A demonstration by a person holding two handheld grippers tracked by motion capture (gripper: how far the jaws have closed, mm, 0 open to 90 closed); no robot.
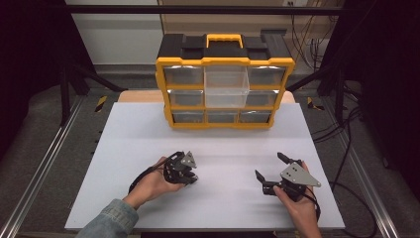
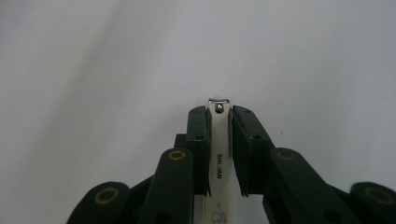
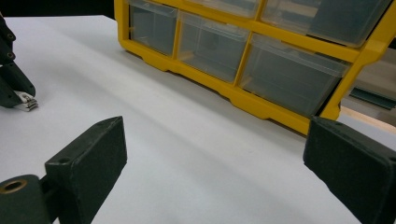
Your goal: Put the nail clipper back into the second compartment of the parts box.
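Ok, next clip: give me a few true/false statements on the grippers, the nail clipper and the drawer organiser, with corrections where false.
1. The left gripper is shut on a white nail clipper. True.
2. The right gripper also holds something. False: its jaws stand wide apart with nothing between them.
3. The top middle drawer of the yellow and black organiser is pulled out. True.
4. The nail clipper lies inside that open drawer. False: it sits between the left gripper's jaws over the white table, well in front of the organiser.
5. The organiser stands at the near edge of the table, between the two hands. False: it stands at the far edge, beyond both grippers.
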